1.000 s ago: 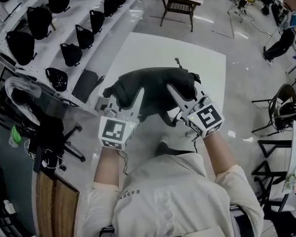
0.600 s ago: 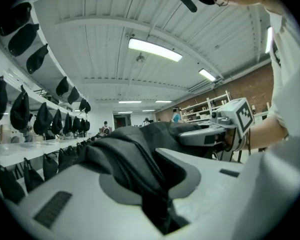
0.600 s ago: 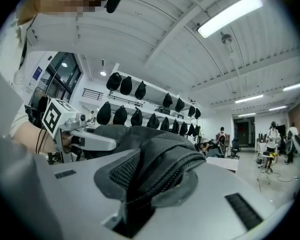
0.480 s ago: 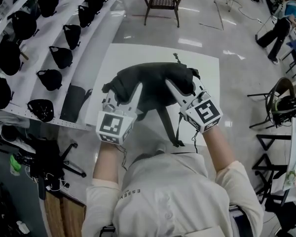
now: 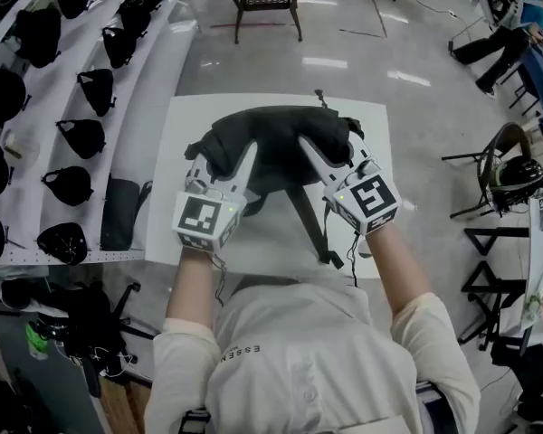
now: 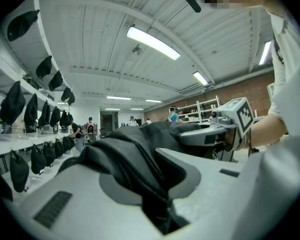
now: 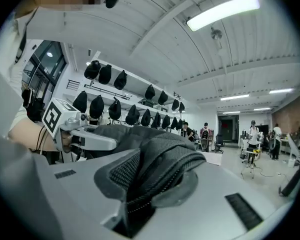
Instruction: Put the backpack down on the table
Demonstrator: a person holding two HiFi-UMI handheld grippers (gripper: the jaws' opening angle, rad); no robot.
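**Inspector:** Condition and position of the backpack?

**Assistant:** Black, soft and slumped; smooth fabric on its left side, mesh padding on its right; one strap trails from it across the white table toward the near edge. The bag lies over the far half of the table, between the two tools; whether its base rests on the tabletop cannot be told from above.

**Inspector:** Left gripper?

**Assistant:** Jaws drawn close, with only a narrow gap; that gap is filled by a thick fold of the smooth black fabric — clamped on the backpack's left side.

**Inspector:** Right gripper?

**Assistant:** Likewise nearly closed; a ridge of the mesh-padded fabric is pinched between the jaws, bulging up above them; it grips the backpack's right side.

**Inspector:** Surroundings?

**Assistant:** White shelves stand just left of the table, carrying rows of black bags; both tools sit side by side, near each other, at about the same height.
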